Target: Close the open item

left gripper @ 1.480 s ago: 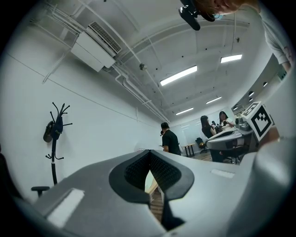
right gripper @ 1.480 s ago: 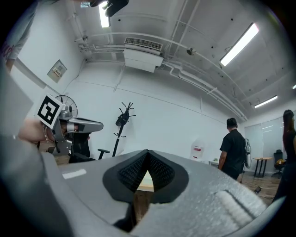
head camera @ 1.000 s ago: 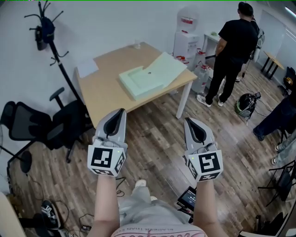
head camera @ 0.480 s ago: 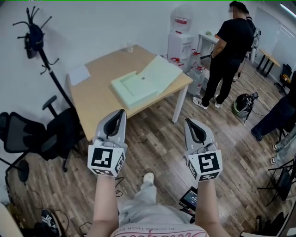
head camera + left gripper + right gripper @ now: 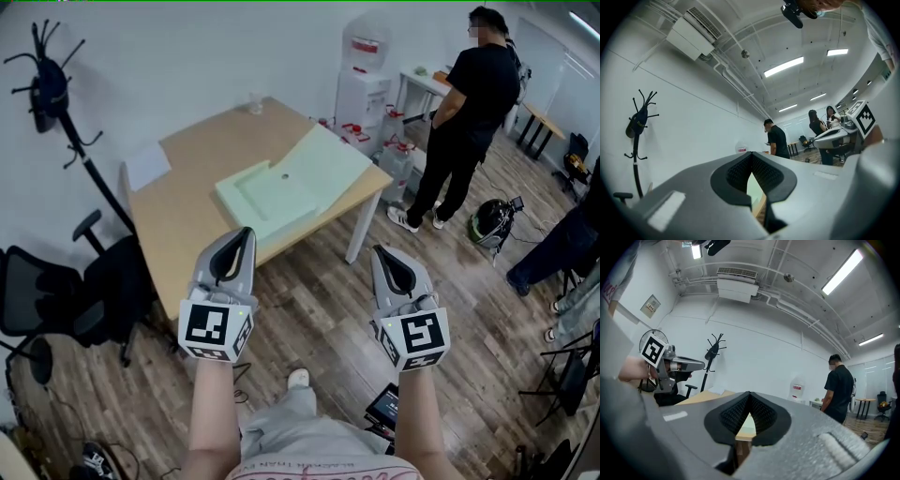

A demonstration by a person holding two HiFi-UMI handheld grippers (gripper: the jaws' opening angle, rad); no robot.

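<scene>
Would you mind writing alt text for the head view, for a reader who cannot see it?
Two handheld grippers, the left gripper and the right gripper, both shut and empty, point toward a wooden table that bears an open pale green box with its lid raised. A person in black stands beyond the table at upper right.

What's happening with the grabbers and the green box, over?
Left gripper and right gripper shut, empty. Green box open on table, not reached. Nothing blocking.
</scene>
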